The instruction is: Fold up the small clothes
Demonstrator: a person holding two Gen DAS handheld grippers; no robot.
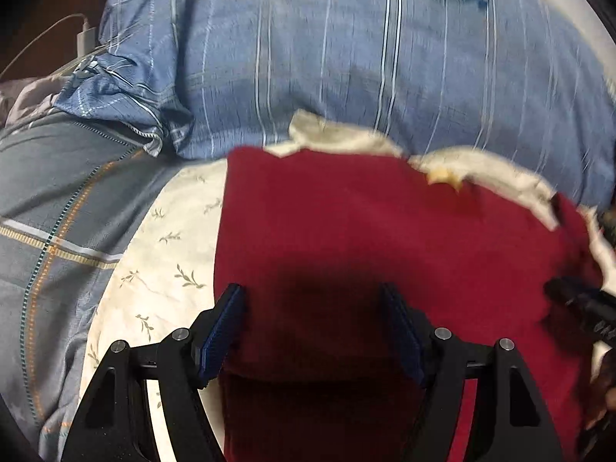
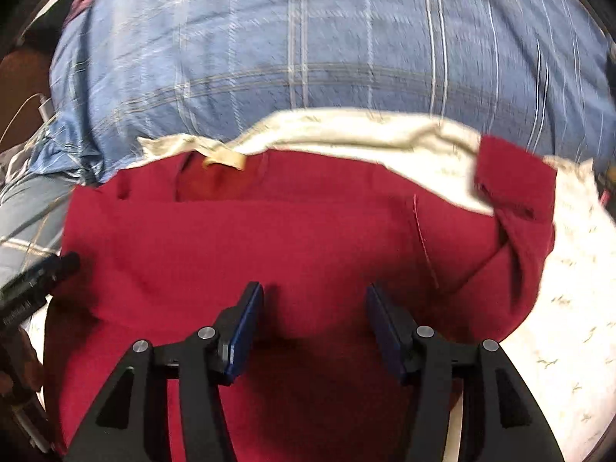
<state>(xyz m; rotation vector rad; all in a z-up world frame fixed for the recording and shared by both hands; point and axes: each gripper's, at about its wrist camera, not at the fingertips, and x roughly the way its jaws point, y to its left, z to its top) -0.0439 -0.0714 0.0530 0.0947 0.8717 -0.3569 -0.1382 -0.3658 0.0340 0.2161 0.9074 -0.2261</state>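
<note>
Over red shirt (image 2: 269, 238) on cream sheet (image 1: 154, 269) — L gripper (image 1: 313, 331) wide, empty; R gripper (image 2: 315, 327) apart, empty.

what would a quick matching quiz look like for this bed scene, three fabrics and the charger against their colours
Things:
1. short-sleeved knit shirt
2. leaf-printed cloth under the shirt
3. striped plaid pillow
4. small plug-in charger with cable

Colours:
A. blue
B. white
C. dark red
D. cream

Pairs: 1-C, 2-D, 3-A, 4-B
</note>
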